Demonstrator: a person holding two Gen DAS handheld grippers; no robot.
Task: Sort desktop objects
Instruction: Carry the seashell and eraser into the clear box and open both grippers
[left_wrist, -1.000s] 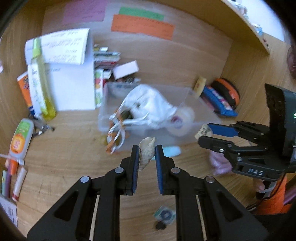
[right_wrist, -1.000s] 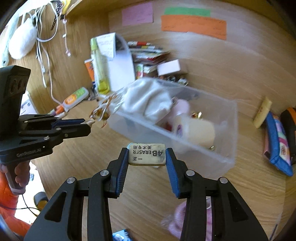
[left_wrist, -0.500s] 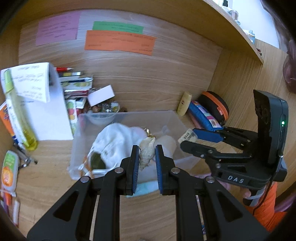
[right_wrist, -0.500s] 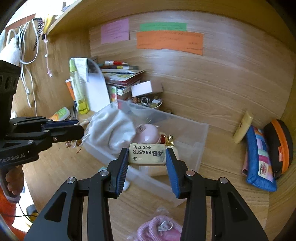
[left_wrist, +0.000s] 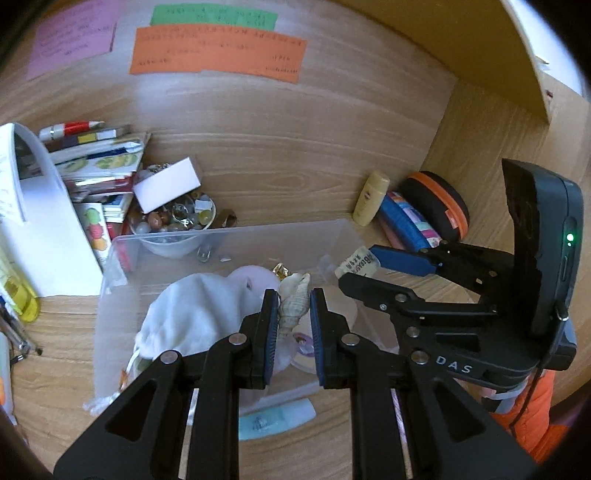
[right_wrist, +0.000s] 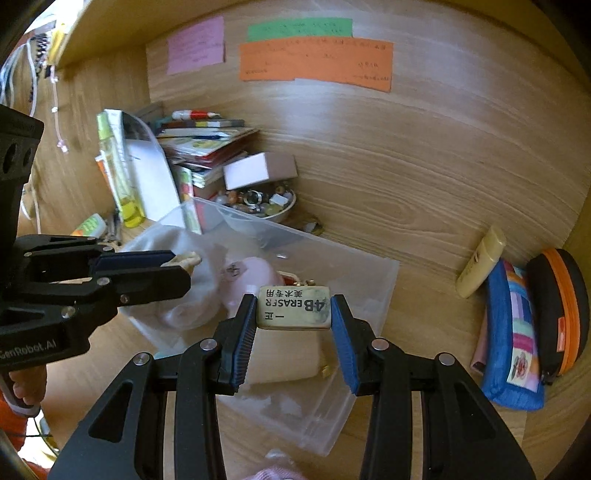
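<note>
My left gripper (left_wrist: 293, 295) is shut on a beige spiral seashell (left_wrist: 292, 304), held above the clear plastic bin (left_wrist: 236, 240). My right gripper (right_wrist: 293, 306) is shut on a white 4B eraser (right_wrist: 293, 308), also over the bin (right_wrist: 384, 280). Inside the bin lie a white cloth (left_wrist: 192, 314), a pink round object (right_wrist: 251, 280) and a roll of tape (right_wrist: 284, 363). In the left wrist view the right gripper (left_wrist: 360, 269) comes in from the right with the eraser (left_wrist: 356, 263). The right wrist view shows the left gripper (right_wrist: 183, 264) with the shell (right_wrist: 186, 259) at its tip.
A bowl of small trinkets (left_wrist: 177, 225) and a stack of books (left_wrist: 99, 155) stand behind the bin. A yellow tube (right_wrist: 480, 266), a blue pencil case (right_wrist: 513, 339) and a black-and-orange case (right_wrist: 561, 314) lie at the right. A light blue packet (left_wrist: 275, 419) lies in front of the bin.
Both grippers have moved forward from the bin's near side to above its inside, each keeping its object. The desk's back wall and clutter appear closer.
</note>
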